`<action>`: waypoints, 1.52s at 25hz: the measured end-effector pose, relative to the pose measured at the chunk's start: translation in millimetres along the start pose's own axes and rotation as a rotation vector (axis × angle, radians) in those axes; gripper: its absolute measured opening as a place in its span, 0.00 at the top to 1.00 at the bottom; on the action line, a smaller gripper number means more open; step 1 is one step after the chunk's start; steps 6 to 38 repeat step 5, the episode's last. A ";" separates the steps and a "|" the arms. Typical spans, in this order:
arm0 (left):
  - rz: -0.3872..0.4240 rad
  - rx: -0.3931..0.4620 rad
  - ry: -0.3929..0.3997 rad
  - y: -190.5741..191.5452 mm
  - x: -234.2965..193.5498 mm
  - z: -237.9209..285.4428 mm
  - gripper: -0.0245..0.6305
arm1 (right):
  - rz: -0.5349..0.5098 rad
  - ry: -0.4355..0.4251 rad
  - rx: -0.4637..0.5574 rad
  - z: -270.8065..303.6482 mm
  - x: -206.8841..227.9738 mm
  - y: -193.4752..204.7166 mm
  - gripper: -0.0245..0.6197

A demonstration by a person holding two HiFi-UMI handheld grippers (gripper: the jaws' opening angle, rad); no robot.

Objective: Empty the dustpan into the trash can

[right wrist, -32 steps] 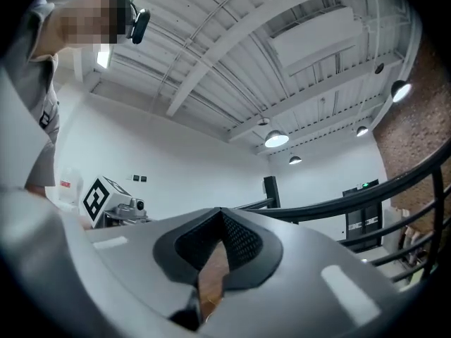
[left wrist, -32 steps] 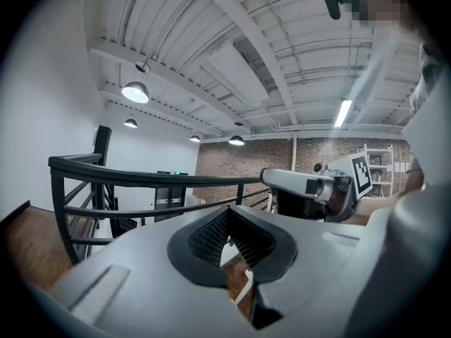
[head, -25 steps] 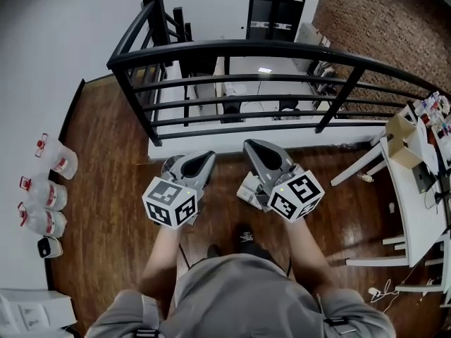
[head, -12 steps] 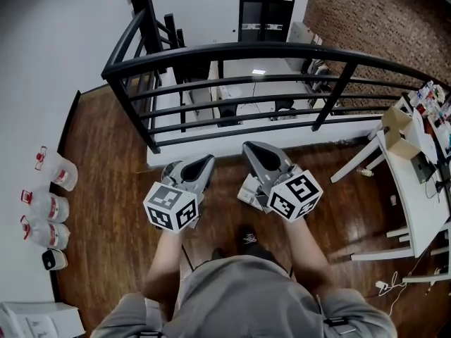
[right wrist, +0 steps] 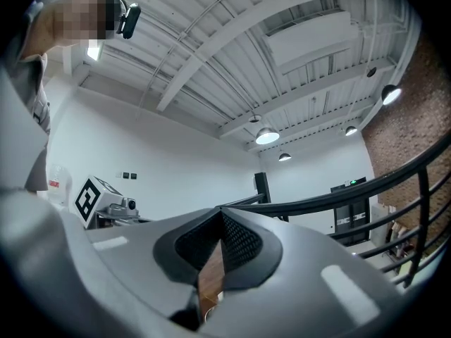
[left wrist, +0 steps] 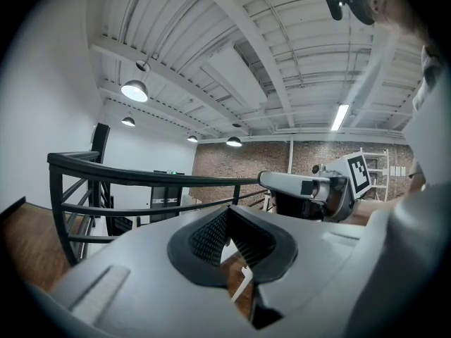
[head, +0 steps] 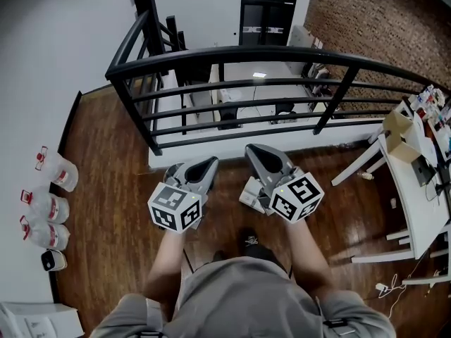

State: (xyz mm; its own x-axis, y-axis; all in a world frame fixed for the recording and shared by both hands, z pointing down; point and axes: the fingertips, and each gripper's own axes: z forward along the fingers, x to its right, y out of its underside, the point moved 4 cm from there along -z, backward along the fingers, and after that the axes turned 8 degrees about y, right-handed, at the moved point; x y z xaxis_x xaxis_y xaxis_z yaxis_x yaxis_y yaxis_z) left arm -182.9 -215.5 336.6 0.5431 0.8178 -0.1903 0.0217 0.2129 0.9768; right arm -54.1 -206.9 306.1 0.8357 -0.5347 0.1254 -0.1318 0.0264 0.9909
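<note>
The left gripper point(head: 209, 163) has its 2 jaws pressed together at the tips with nothing between them, and so does the right gripper point(head: 252, 149). They are side by side above the wood floor point(head: 106, 189), just short of the black railing point(head: 232, 51). 3 plastic jugs point(head: 48, 204) stand well left of the left gripper, contents unclear. A cardboard box point(head: 399, 136) sits far right of the right gripper on a white table point(head: 416, 213). No view shows the dustpan or trash can.
</note>
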 end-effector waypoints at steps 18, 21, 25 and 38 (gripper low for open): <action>-0.006 -0.002 0.002 1.5 -7.4 -4.7 0.96 | 0.001 0.003 -0.005 8.1 -4.2 2.5 0.96; -0.006 -0.002 0.002 1.5 -7.4 -4.7 0.96 | 0.001 0.003 -0.005 8.1 -4.2 2.5 0.96; -0.006 -0.002 0.002 1.5 -7.4 -4.7 0.96 | 0.001 0.003 -0.005 8.1 -4.2 2.5 0.96; -0.006 -0.002 0.002 1.5 -7.4 -4.7 0.96 | 0.001 0.003 -0.005 8.1 -4.2 2.5 0.96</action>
